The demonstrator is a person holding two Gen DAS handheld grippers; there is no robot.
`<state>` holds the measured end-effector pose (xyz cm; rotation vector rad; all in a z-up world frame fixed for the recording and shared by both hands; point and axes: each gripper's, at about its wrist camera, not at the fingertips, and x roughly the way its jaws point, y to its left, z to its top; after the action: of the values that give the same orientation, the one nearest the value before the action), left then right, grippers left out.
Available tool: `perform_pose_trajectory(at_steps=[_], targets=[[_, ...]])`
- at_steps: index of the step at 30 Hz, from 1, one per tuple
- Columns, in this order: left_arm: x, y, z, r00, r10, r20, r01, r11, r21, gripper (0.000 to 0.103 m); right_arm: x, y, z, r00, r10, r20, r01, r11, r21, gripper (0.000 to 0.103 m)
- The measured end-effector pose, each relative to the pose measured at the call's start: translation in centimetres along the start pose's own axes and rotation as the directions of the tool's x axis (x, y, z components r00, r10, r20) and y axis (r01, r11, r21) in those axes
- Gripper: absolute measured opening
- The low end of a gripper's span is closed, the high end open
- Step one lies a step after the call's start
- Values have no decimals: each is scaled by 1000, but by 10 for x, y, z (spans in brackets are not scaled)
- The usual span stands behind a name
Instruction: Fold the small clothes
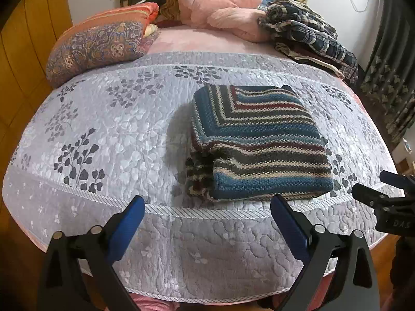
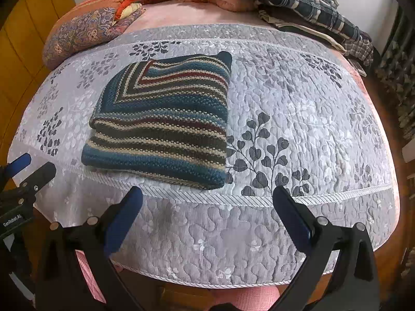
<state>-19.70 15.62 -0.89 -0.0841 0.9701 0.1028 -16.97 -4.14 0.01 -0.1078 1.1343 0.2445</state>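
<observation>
- Grey floral quilted bedspread (image 1: 109, 119) covers bed.
- Folded striped blue-maroon-cream knit sweater (image 1: 259, 142) lies on it near front edge.
- Left gripper (image 1: 207, 208) and right gripper (image 2: 207, 198): jaws spread wide, empty, short of sweater.

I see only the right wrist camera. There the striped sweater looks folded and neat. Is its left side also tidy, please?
Observer: Not fully. In the left wrist view, a bunch of fabric sticks out from the near left corner of the striped sweater, and the layers there look uneven.
Operator: Is the left gripper holding that part?
Observer: No. The left gripper is open, its jaws wide apart with nothing between them, over the quilt near the bed's edge and short of the sweater.
</observation>
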Motion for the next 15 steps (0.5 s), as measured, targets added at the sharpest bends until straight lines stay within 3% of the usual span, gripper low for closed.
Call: perform_pose_trajectory(at_steps=[15], targets=[[6,-4,-3,1000,21,-20,-20,1000,19,98,3,-6,1,1000,4,10,-4,999,48,100]])
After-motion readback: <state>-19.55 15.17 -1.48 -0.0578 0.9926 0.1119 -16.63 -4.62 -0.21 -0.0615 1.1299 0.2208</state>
